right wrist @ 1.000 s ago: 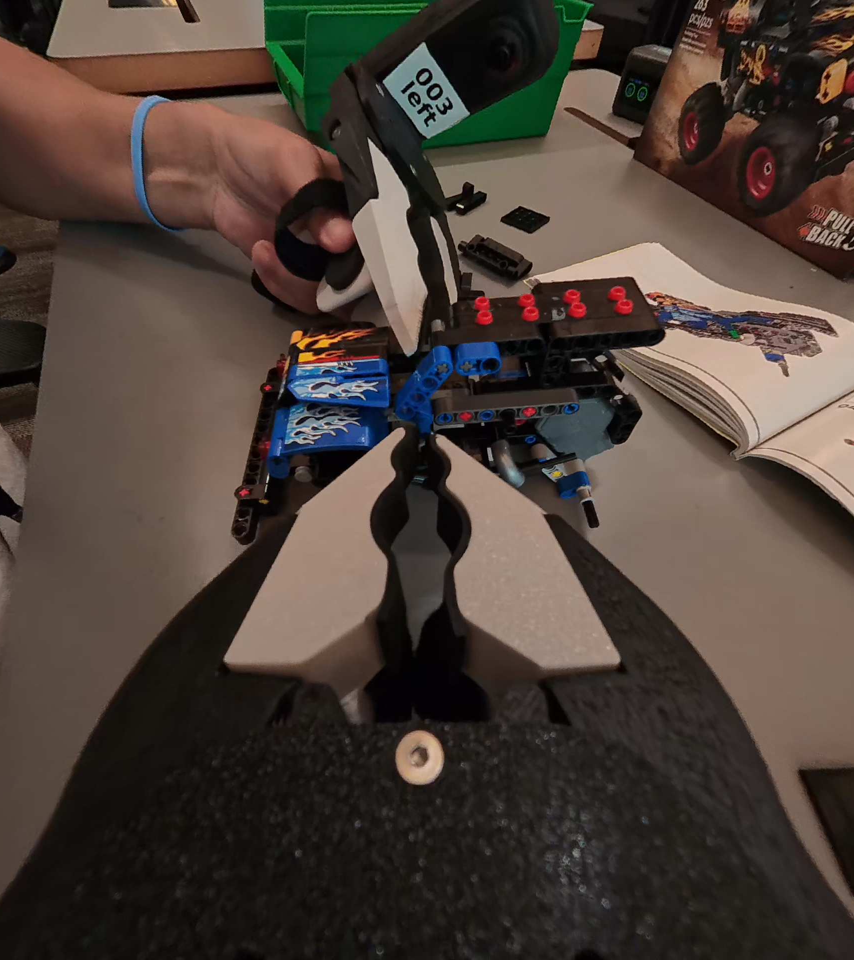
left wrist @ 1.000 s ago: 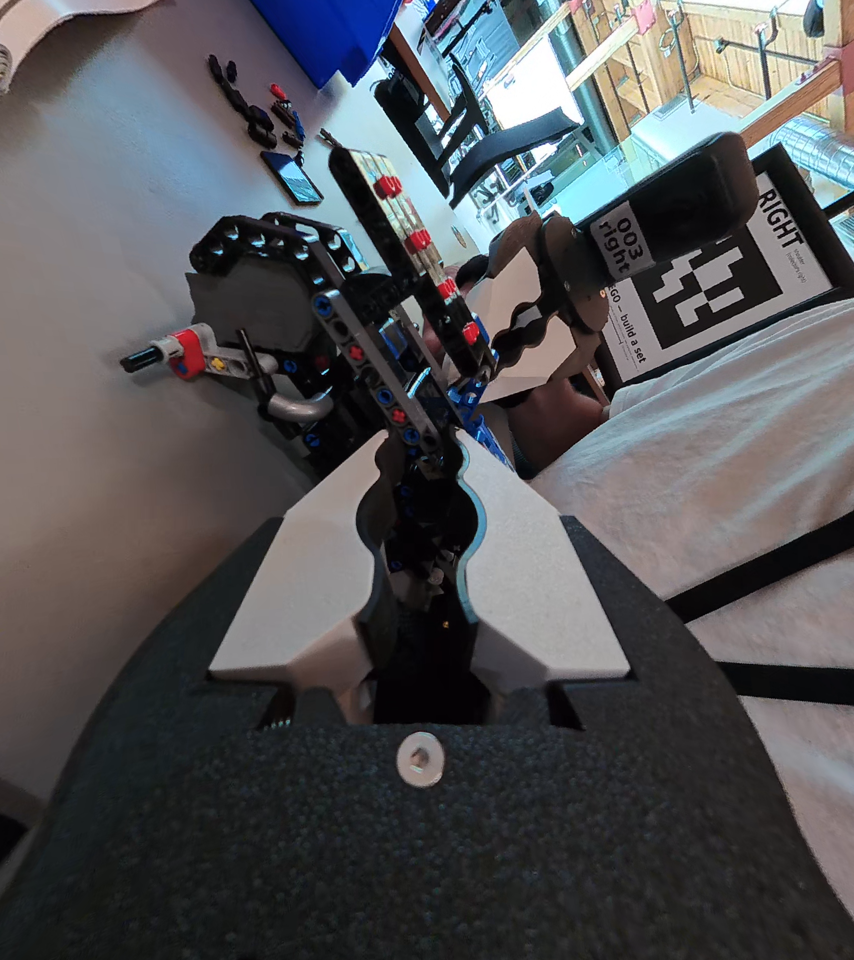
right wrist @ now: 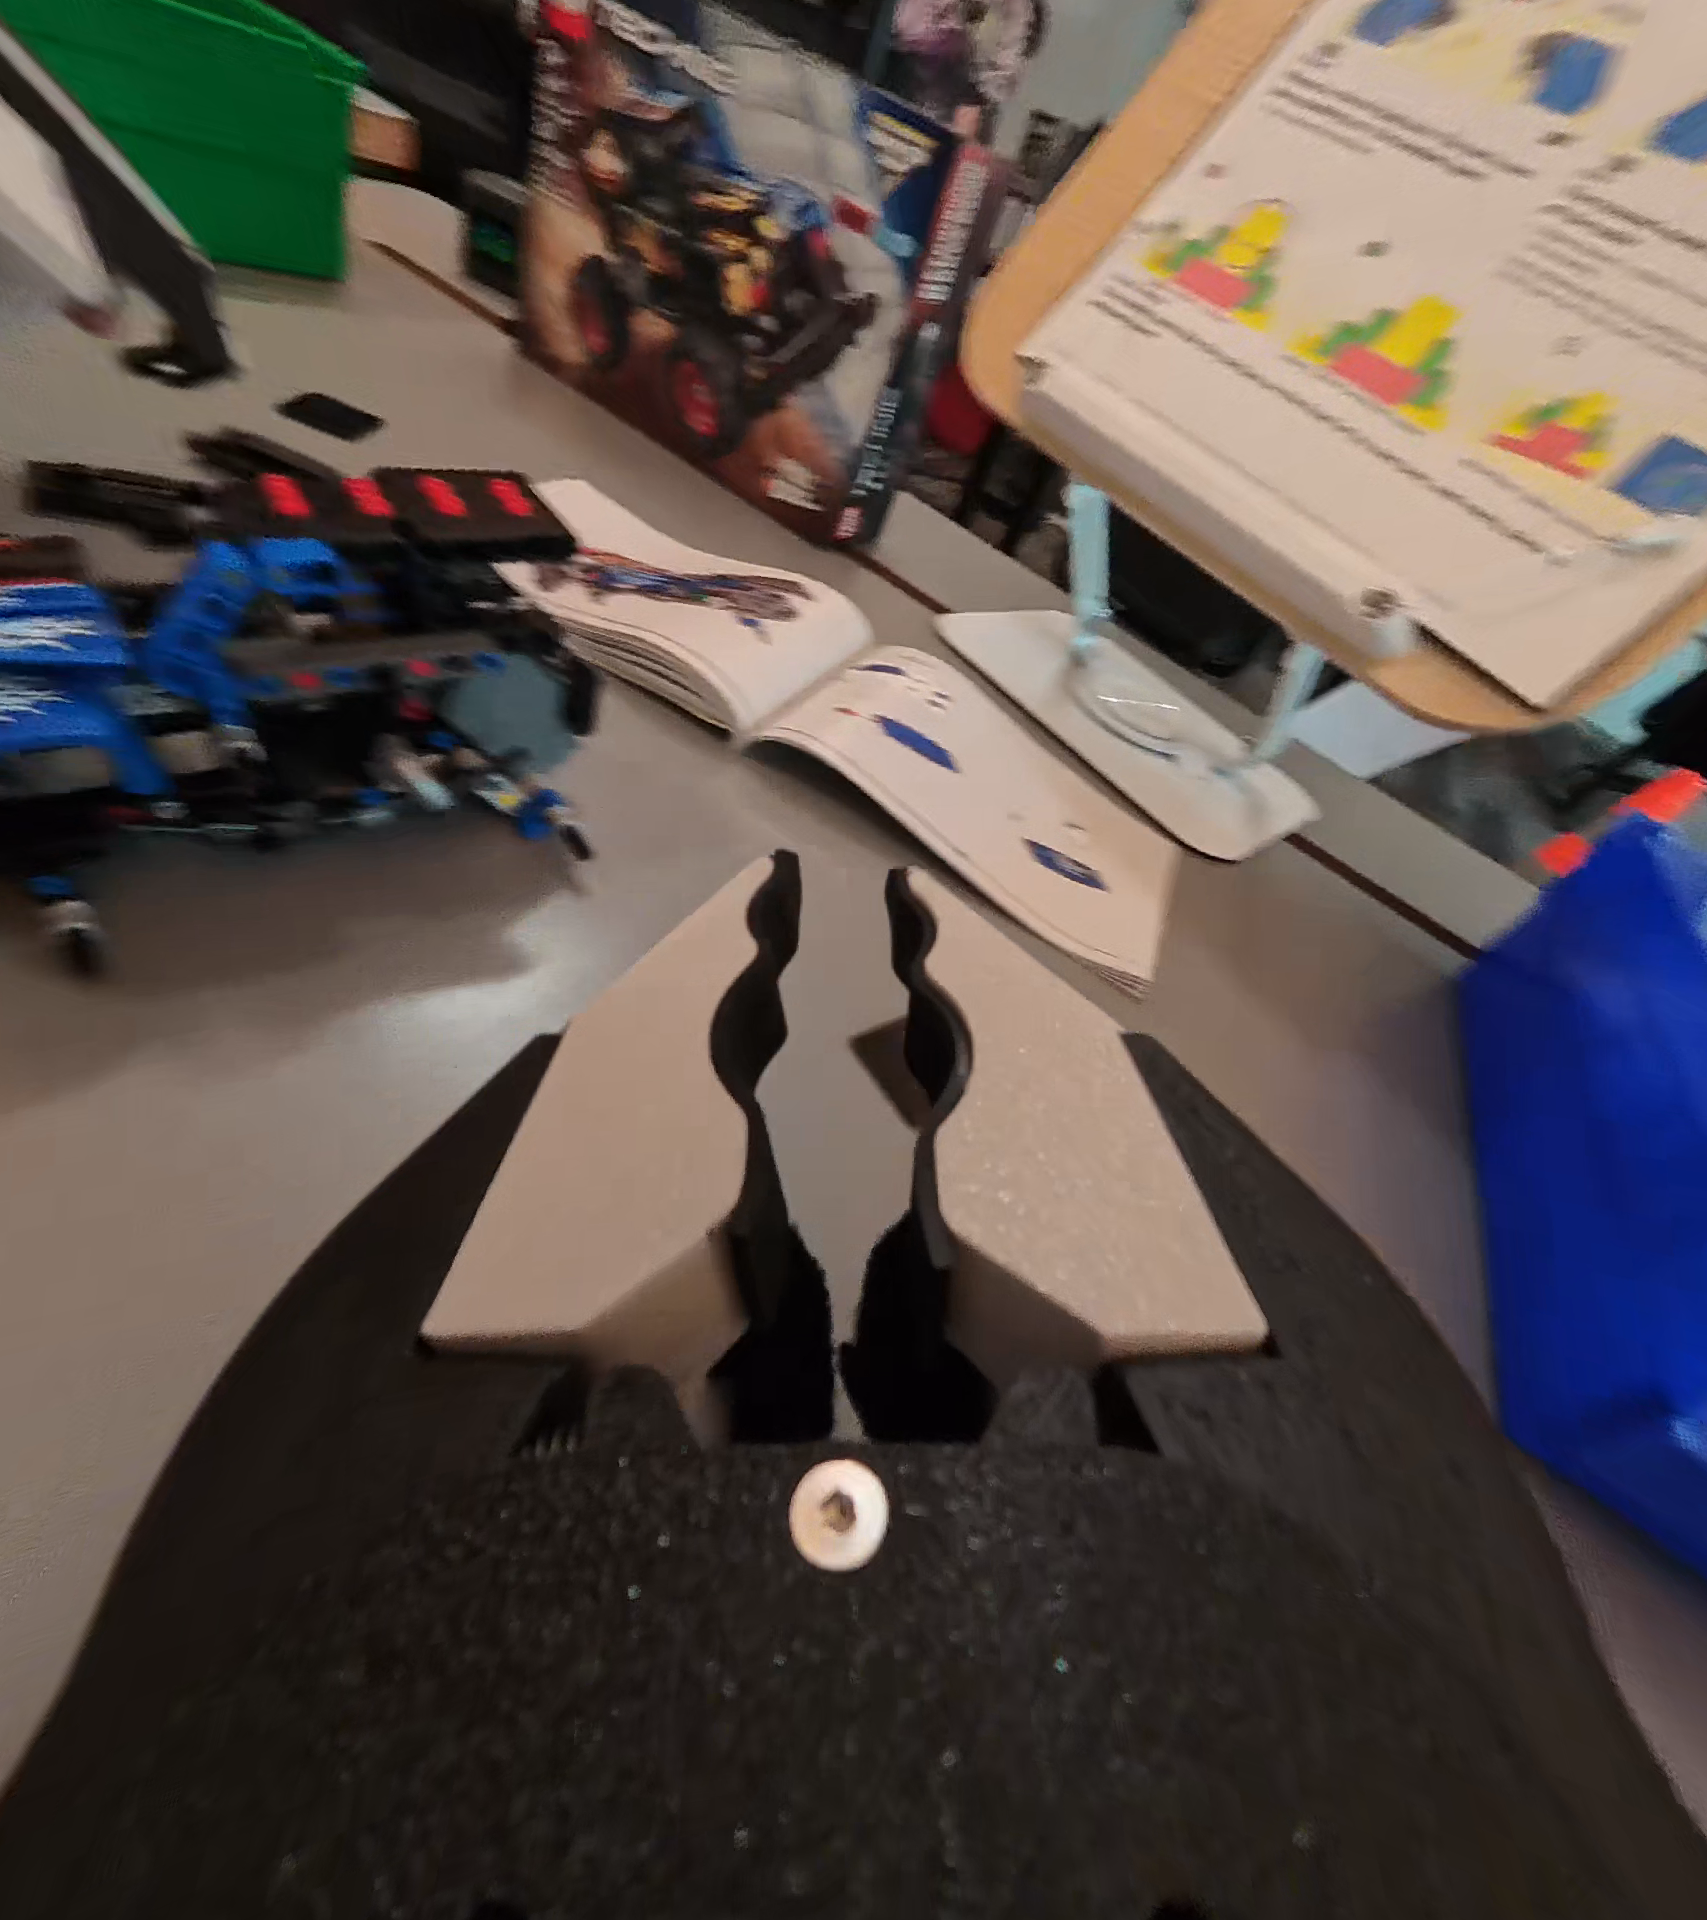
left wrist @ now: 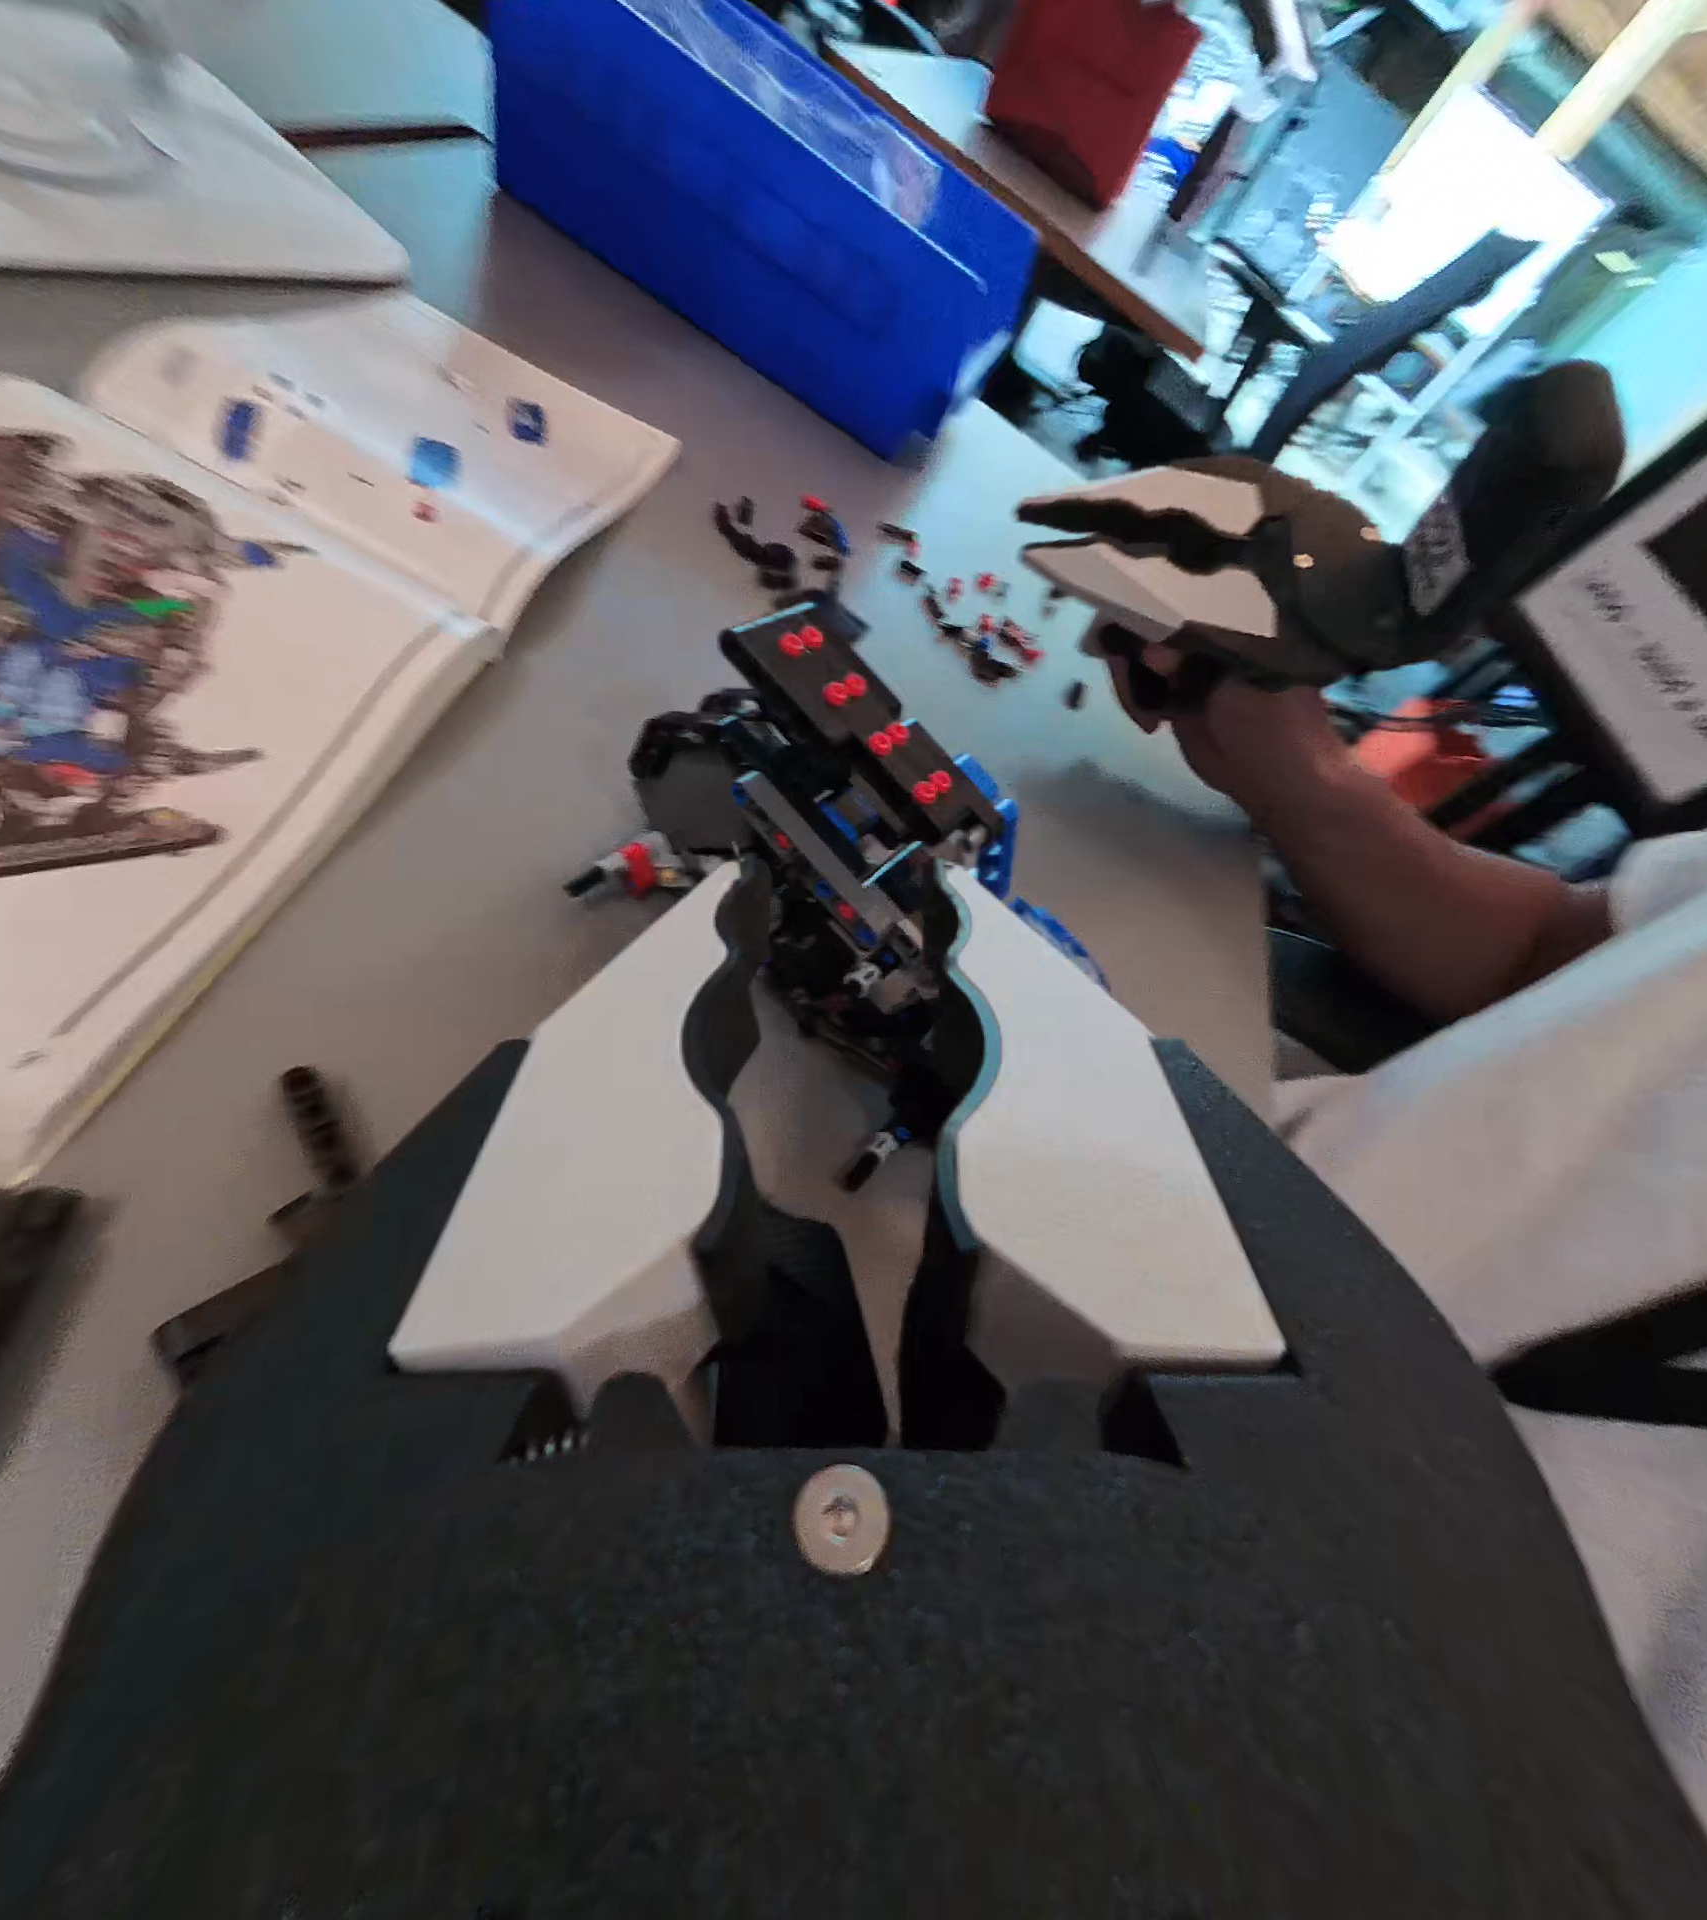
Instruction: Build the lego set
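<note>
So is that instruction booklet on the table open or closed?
Open. The booklet lies flat on the table with its pages spread both ways, printed pictures facing up.

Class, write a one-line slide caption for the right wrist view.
Open, empty hand-held gripper above the table, blue lego truck at left, instruction booklet ahead.

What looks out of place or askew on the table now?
The half-built lego truck is tipped, not level, its rear raised between the open left claw. Small loose parts lie scattered beyond it. The right claw is open and empty. Motion blur hides finer detail.
</note>
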